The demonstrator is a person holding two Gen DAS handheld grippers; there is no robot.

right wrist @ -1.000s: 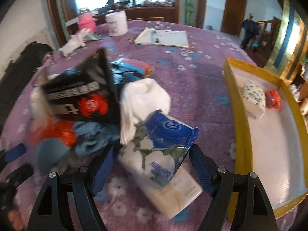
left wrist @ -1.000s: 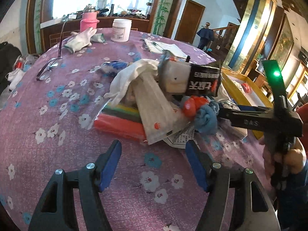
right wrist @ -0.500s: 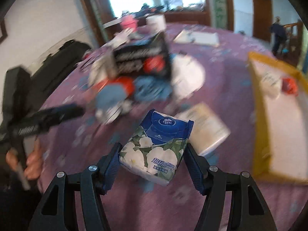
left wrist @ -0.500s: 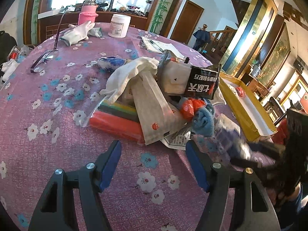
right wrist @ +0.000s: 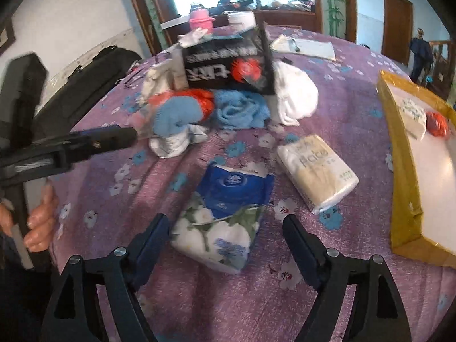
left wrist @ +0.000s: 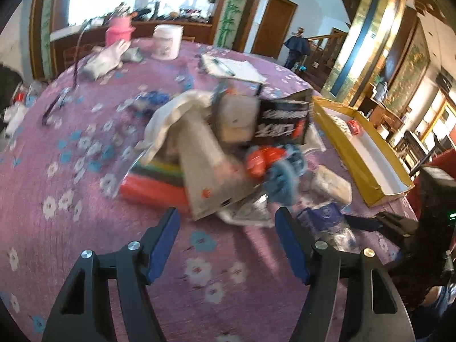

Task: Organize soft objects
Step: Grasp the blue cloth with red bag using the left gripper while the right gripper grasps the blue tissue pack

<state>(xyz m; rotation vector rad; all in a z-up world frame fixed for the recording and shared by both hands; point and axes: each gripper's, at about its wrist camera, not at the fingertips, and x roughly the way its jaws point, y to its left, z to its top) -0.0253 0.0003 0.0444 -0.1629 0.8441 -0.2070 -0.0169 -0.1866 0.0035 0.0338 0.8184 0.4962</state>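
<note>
Both jaws of the left gripper (left wrist: 226, 243) stand apart with nothing between them, hanging over bare flowered tablecloth (left wrist: 57, 199) just short of the jumbled heap (left wrist: 228, 148): a striped sponge block (left wrist: 155, 181), a paper bag and a black box leaning on top, all blurred. The yellow tray (left wrist: 342, 142) sits to the right, well apart from this gripper. In the right wrist view, the right gripper (right wrist: 226, 240) has just been opening; its blue pads flank the blue floral tissue pack (right wrist: 225, 216) without pressing it, so the pack lies released on the cloth. A cream tissue pack (right wrist: 316, 172) lies just beside it, nearer the tray (right wrist: 404, 188), which already holds a small white pack and a red bundle. The floral pack is skewed across the jaw line and its wrapper looks loose, so a squeeze from here could catch only a corner and let it slip, or nudge the cream pack. The left gripper's fingers (right wrist: 114, 138) reach in close to the heap, and the two tools could collide.
</note>
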